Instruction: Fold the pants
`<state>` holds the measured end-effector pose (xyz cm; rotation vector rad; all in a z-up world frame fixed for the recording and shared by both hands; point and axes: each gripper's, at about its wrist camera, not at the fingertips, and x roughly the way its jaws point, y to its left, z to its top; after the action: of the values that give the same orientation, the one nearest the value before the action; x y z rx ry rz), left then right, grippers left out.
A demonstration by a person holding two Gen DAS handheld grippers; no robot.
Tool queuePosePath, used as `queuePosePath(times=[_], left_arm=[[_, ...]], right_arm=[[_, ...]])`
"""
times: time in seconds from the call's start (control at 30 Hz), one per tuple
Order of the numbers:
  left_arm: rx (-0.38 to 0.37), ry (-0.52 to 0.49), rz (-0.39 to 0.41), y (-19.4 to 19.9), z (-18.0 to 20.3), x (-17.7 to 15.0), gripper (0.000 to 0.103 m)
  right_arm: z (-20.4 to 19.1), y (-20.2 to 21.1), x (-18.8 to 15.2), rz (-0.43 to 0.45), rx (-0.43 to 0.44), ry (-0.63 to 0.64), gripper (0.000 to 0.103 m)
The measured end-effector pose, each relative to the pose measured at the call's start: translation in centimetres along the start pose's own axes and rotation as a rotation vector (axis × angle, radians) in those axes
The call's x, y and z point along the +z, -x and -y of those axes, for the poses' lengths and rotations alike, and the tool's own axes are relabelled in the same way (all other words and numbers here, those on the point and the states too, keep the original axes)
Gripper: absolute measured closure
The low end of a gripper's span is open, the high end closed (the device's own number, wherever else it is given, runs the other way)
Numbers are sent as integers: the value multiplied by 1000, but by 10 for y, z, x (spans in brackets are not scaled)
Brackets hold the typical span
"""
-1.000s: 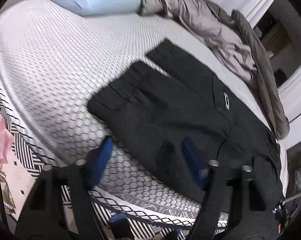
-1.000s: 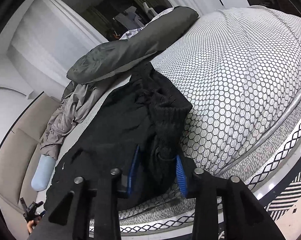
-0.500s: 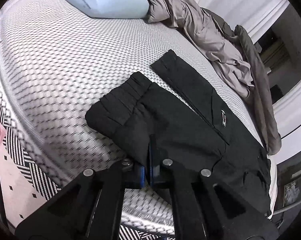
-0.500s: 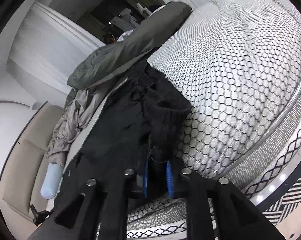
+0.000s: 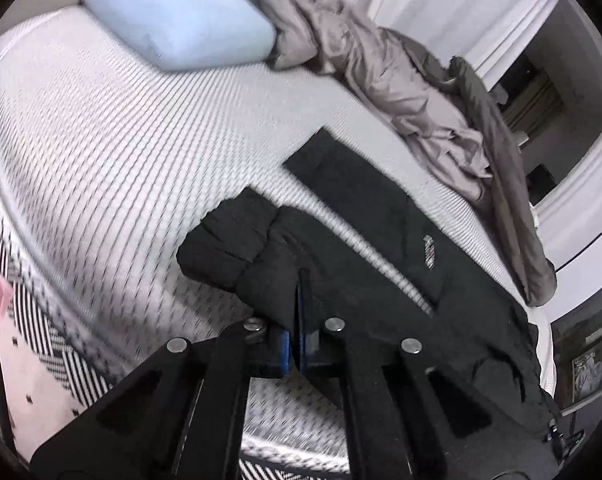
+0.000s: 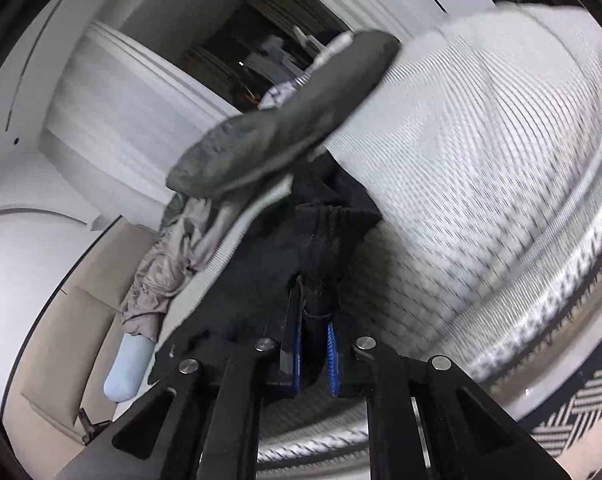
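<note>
Pants, black, lying on the white patterned mattress near its edge. Left gripper clamped on one leg's near edge; right gripper clamped on a bunched fabric fold. Surroundings: pale blue pillow at the head, crumpled grey duvet along the far side, just beside the pants.

Your left gripper and right gripper are matte black angular frames with round silver screws; blue pads line the jaws.
</note>
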<state>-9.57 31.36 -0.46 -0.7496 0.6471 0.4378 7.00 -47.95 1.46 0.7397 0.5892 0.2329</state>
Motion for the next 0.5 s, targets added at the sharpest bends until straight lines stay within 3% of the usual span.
queuePosePath(times=[0.27, 0.5], left_arm=[[-35, -32, 36, -24, 50, 81, 103], [26, -65, 15, -116, 103, 154, 103]], right_arm=[[-60, -45, 68, 97, -8, 63, 94], [-106, -161, 134, 59, -172, 175, 94]])
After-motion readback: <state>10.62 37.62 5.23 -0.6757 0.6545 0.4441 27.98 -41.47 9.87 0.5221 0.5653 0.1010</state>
